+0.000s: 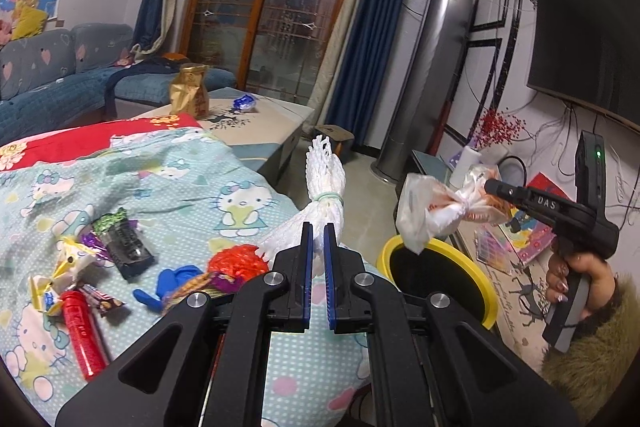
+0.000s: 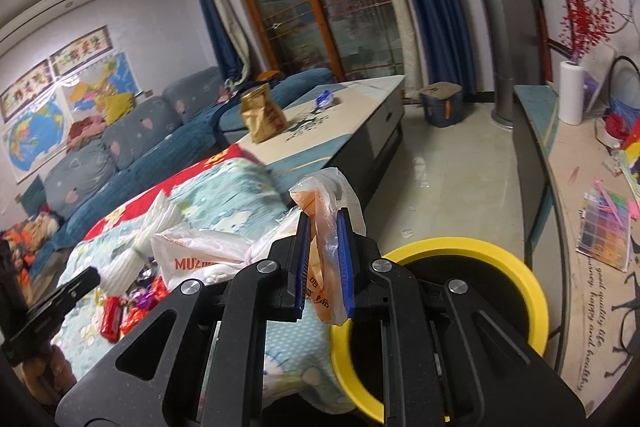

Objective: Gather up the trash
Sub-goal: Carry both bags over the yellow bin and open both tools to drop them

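Observation:
My left gripper (image 1: 318, 239) is shut on a white foam net sleeve (image 1: 325, 199) tied with a green band, held up over the cartoon-print blanket (image 1: 168, 183). At the right of that view, a hand holds my right gripper (image 1: 490, 187), shut on a crumpled plastic bag (image 1: 428, 211) that hangs over a yellow-rimmed bin (image 1: 452, 249). In the right wrist view the bag (image 2: 328, 199) is pinched between the blue pads of the right gripper (image 2: 323, 227), just left of the bin (image 2: 452, 243). A red tube (image 1: 82, 335), a black wrapper (image 1: 126, 249), an orange net (image 1: 236, 261) and candy wrappers lie on the blanket.
Beyond the blanket, a low table (image 1: 276, 119) holds a gold bag (image 1: 188, 95) and a blue wrapper (image 1: 244, 103). A blue sofa (image 1: 52, 75) runs along the left. A cluttered cabinet (image 2: 580, 187) lines the right wall, with a tall grey tower unit (image 1: 424, 79) behind.

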`<action>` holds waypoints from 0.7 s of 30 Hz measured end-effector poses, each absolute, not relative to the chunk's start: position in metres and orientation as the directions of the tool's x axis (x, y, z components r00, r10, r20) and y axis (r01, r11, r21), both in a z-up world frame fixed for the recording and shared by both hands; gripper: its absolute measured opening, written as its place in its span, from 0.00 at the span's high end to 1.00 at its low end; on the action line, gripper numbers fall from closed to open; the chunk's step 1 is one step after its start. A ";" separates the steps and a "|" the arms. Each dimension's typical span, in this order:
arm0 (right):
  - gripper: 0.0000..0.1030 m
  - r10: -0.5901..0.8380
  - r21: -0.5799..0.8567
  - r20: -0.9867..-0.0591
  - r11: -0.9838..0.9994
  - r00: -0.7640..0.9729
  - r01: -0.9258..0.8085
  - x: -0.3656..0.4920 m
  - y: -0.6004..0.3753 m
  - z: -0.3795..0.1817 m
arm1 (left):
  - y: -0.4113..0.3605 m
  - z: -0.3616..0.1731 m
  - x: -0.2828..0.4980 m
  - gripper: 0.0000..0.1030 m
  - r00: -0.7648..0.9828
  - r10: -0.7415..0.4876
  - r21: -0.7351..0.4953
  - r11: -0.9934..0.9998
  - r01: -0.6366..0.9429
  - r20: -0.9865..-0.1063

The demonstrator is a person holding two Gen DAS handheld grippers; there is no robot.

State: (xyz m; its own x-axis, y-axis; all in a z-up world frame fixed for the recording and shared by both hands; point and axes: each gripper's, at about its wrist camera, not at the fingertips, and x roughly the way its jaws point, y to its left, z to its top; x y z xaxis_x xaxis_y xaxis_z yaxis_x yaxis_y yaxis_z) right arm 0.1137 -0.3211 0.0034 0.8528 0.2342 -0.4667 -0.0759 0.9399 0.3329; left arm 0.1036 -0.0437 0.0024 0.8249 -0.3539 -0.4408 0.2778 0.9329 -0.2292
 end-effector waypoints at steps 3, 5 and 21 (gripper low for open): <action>0.91 0.203 0.336 -0.466 0.941 0.861 -0.040 0.114 -0.332 0.003 | -0.052 0.001 0.105 0.95 0.816 -0.368 -0.221 0.929 0.297 -0.447; 0.91 0.181 0.340 -0.466 0.940 0.866 -0.014 0.113 -0.341 0.001 | -0.058 0.000 0.106 0.95 0.810 -0.375 -0.217 0.926 0.309 -0.451; 0.91 0.050 0.358 -0.478 0.923 0.877 0.142 0.107 -0.398 -0.011 | -0.106 -0.015 0.111 0.95 0.747 -0.450 -0.180 0.890 0.419 -0.489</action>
State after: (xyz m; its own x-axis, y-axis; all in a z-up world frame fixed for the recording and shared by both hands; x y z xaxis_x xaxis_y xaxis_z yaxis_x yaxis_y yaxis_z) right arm 0.1072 -0.3978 -0.0111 0.8770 0.0498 -0.4779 0.1425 0.9229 0.3577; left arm 0.1105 -0.1057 -0.0148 0.7471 -0.4502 -0.4891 0.4188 0.8901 -0.1795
